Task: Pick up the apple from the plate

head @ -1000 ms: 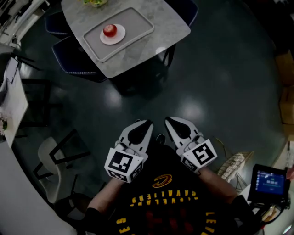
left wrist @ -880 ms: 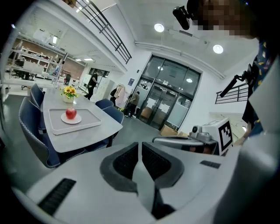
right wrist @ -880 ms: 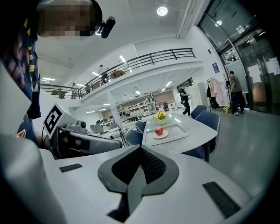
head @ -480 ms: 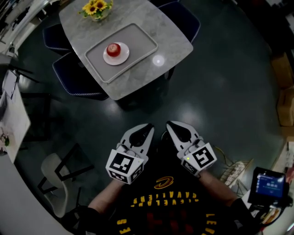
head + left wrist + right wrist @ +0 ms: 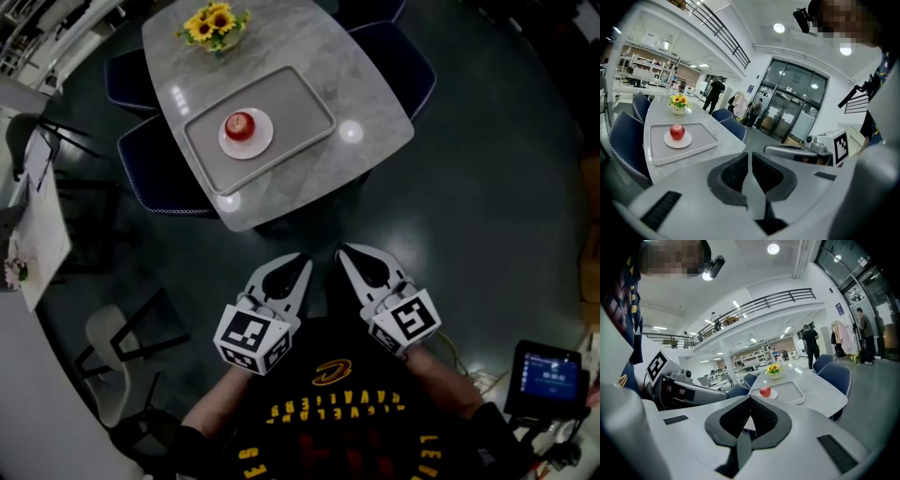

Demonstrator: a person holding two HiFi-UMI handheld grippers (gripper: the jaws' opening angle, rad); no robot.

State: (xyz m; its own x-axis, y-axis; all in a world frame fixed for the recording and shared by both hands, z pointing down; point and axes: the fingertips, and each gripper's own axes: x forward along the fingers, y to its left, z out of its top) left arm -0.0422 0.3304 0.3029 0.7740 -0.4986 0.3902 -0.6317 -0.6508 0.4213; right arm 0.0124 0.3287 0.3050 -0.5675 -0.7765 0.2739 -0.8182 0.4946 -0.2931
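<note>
Overhead, a person in a dark printed shirt holds 2 white grippers close to the chest, well apart from a grey marble table [image 5: 370, 98] at the top of the head view. The left gripper [image 5: 301, 259] and right gripper [image 5: 343, 251] sit side by side, tips pointing toward the table. Each gripper's own view shows its jaws pressed together with nothing between them.

On the table lies a grey rectangular tray [image 5: 305, 105]. A small white plate [image 5: 263, 142] rests on the tray's left half, and the red apple [image 5: 239, 125] sits upright in the middle of that plate. A vase of yellow flowers [image 5: 217, 21] stands at the far end of the table, beyond the tray. Blue chairs [image 5: 150, 173] are tucked along the table's sides.

Over the last 1 second the table has slid down and nearer in the head view, and the flowers, earlier cut off at the top edge, now show in full. The grippers have kept the same pose against the body. This suggests the person is walking toward the table and no reach has begun.

The apple is untouched and not yet within reach. A gripper would probably need to part its jaws wide before closing round the fruit, which looks smooth and could roll on the flat plate.
</note>
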